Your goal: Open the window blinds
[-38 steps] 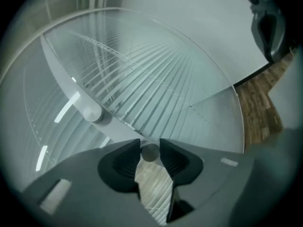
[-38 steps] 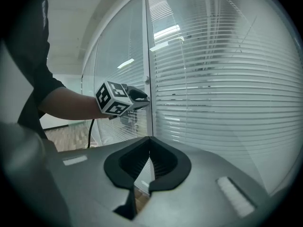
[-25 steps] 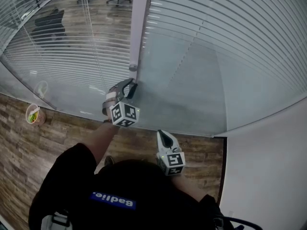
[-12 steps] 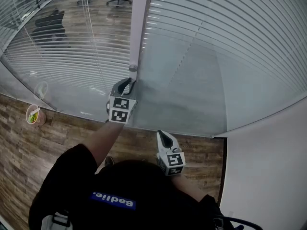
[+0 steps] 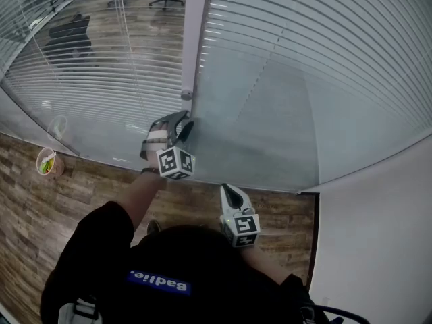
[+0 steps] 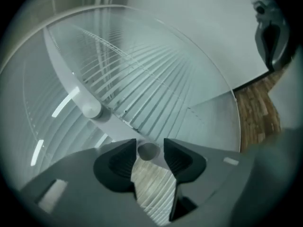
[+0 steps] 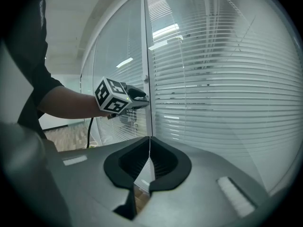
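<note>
White slats of the window blinds point(image 5: 324, 39) hang lowered behind the glass point(image 5: 270, 127), so opening seems hardly begun; left tongs point(image 5: 183, 123), jaws just parted, straddle the frame's round knob point(image 6: 148, 152), right tongs point(image 7: 149, 138) closed, empty.

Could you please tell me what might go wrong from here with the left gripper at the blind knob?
1. The left gripper's jaws have just been opening and now stand apart around the small knob. Turning now could slip without moving the slats.
2. The gripper sits close to the glass pane and could knock against it.
</note>
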